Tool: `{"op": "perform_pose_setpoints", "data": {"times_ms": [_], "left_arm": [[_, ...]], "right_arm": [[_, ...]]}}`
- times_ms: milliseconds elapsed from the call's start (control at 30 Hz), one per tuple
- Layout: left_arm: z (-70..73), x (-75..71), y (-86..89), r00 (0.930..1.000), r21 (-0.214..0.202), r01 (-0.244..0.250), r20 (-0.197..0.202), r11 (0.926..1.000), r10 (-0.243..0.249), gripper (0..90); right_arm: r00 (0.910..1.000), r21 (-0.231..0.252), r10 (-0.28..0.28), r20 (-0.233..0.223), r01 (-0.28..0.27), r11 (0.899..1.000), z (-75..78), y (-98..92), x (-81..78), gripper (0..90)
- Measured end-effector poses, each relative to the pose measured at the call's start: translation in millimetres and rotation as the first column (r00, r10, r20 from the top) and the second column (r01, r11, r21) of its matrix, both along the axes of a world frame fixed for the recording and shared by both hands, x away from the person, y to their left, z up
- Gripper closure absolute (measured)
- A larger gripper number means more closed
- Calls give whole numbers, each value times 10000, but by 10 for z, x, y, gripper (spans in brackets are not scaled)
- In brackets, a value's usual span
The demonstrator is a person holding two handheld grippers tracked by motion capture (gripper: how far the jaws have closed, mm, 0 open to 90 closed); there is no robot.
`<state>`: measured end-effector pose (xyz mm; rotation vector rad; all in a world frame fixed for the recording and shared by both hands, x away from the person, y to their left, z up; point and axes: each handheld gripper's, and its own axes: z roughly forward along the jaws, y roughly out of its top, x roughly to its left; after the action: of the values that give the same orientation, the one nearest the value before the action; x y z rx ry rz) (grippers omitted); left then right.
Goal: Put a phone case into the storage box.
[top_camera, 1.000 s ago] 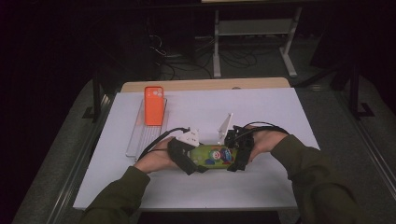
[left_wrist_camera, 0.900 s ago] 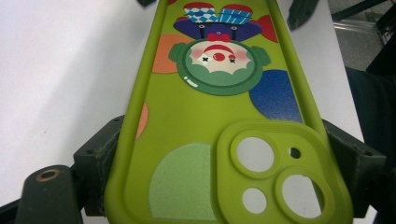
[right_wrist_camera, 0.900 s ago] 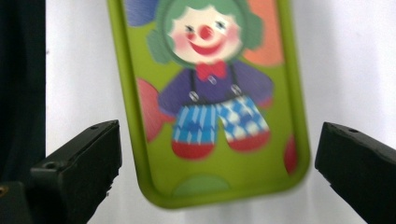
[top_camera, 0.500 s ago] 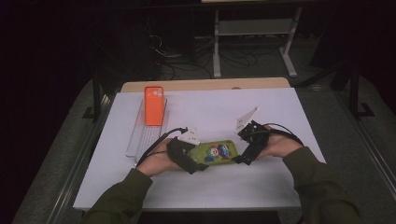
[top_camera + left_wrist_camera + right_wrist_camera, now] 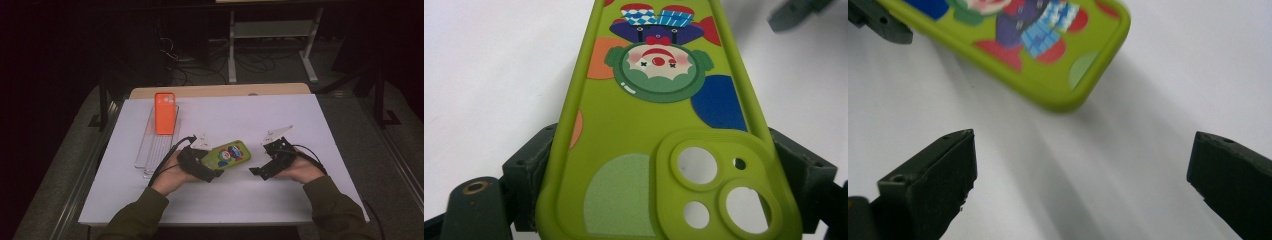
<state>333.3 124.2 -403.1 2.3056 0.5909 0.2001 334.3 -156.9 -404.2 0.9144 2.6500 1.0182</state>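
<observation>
At the upper left of the high view, an orange phone case point(image 5: 164, 113) lies on the far end of a clear tray point(image 5: 150, 150), well apart from both grippers and not at risk.

Left of centre, the left gripper point(image 5: 210, 172) is clamped on the camera-cutout end of the green phone case point(image 5: 230, 154). In the left gripper view the jaws press on the two long edges of that case point(image 5: 659, 130), and the rest extends away unsupported. Hazard: the case is likely soft and flexible, so a one-end grip may let it bow, sag or twist. Excess squeeze may buckle the side walls and let the case spring out of the grip.

Right of centre, the right gripper point(image 5: 261, 169) stands near the free end of the case, not touching it, with its jaws wide apart. The right gripper view places the free corner point(image 5: 1068, 95) above and left of the jaw gap, over the white surface point(image 5: 310, 120). Hazard: an approach along the present line appears likely to miss the corner or push it sideways, levering the case out of the left gripper
</observation>
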Motion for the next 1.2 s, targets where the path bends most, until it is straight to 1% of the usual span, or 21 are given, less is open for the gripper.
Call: {"op": "perform_pose_setpoints", "data": {"times_ms": [33,100,200,267,300,367,433,533,600,667,700,767,800,867,900,933,967,1000,1033,1100,1200], "left_arm": [[-1,6,7,10000,46,-86,23,10000,86,155],[-17,19,21,9993,-76,-368,-64,9993,368,155],[-26,35,42,9983,-190,-553,-194,9983,549,155],[-19,39,49,9981,-255,-579,-207,9980,573,154],[-15,42,54,9982,-294,-562,-220,9980,555,154],[-12,45,61,9982,-301,-560,-225,9980,554,154],[-11,51,67,9982,-344,-564,-235,9978,556,154],[-3,52,74,9981,-453,-577,-230,9973,568,154],[6,56,85,9980,-433,-597,-242,9973,587,154],[9,63,95,9983,-387,-545,-213,9978,537,154],[10,65,98,9983,-402,-544,-226,9977,535,155],[11,68,104,9984,-377,-538,-219,9978,530,154],[10,70,104,9983,-370,-545,-219,9978,537,154],[7,71,104,9984,-365,-534,-224,9979,526,154],[8,73,104,9985,-359,-512,-209,9980,505,154],[9,79,107,9989,-345,-442,-161,9984,437,154],[9,78,106,9989,-352,-435,-163,9984,430,154],[9,78,105,9990,-344,-418,-156,9985,412,154],[9,78,105,9991,-340,-407,-158,9986,402,154],[9,79,106,9991,-341,-409,-161,9986,403,155],[8,80,105,9990,-375,-420,-158,9984,414,155]], "right_arm": [[9995,-175,-299,136,302,9994,-23,10,-23,0],[9979,-340,-511,409,525,9980,-55,26,-47,0],[9941,-478,-513,960,561,9973,-108,67,-100,0],[9873,-732,-506,1505,621,9954,-140,110,-139,0],[9811,-828,-540,1859,704,9941,-147,129,-162,0],[9728,-954,-460,2270,692,9930,-148,151,-182,0],[9655,-885,-524,2551,772,9931,-141,170,-202,0],[9562,-987,-418,2897,733,9924,-139,186,-218,0],[9425,-1217,-262,3332,706,9901,-140,199,-239,0],[9252,-1398,-24,3794,599,9884,-140,212,-256,0],[9198,-1458,51,3923,567,9877,-137,221,-267,0],[9019,-1591,245,4312,493,9860,-138,246,-290,0],[8955,-1640,326,4438,453,9854,-138,259,-302,0],[8750,-1825,592,4805,338,9826,-140,283,-325,0],[8641,-1968,688,4987,356,9798,-140,299,-334,0],[8566,-2084,754,5105,382,9773,-142,312,-343,0],[8451,-2229,851,5278,411,9740,-142,326,-355,0],[8324,-2462,1039,5443,402,9684,-138,330,-356,0],[8144,-2585,1165,5685,425,9651,-135,348,-368,0],[7985,-2713,1325,5873,399,9617,-133,369,-379,0],[7676,-2912,1514,6228,479,9555,-135,409,-398,0]]}}
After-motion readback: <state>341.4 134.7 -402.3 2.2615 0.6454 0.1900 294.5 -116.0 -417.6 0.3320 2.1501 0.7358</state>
